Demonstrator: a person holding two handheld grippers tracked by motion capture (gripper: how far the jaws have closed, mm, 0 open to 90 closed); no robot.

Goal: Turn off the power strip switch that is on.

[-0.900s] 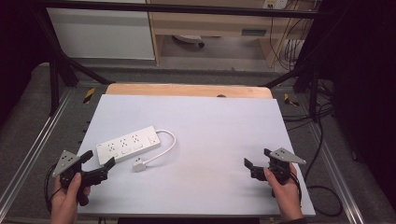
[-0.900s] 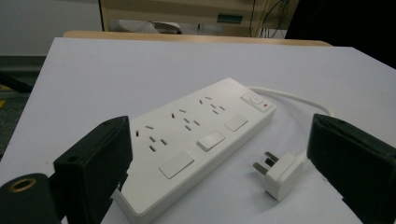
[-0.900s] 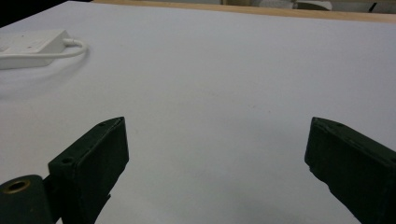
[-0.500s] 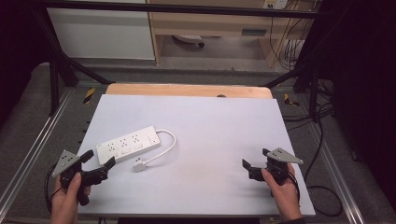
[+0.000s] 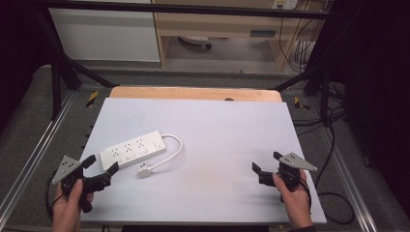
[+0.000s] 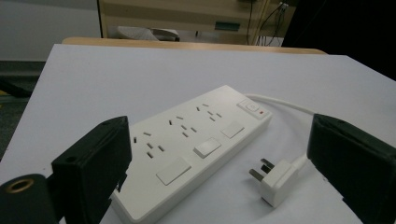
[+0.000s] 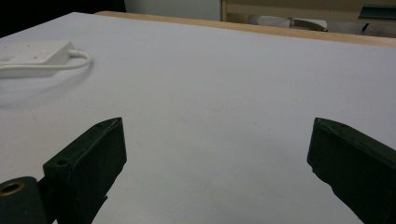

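A white power strip lies on the left half of the white table top, with its cable looping round to a white plug beside it. My left gripper is held just in front of the strip's near end, open and apart from it. In the left gripper view the strip and the plug lie ahead of the wide jaws. My right gripper is open over bare table at the front right. In the right gripper view the strip is far off to the left.
A wooden strip borders the table's far edge. Metal frame rails run along both sides, and cables trail on the floor at the right. A cabinet and a shelf unit stand behind the table.
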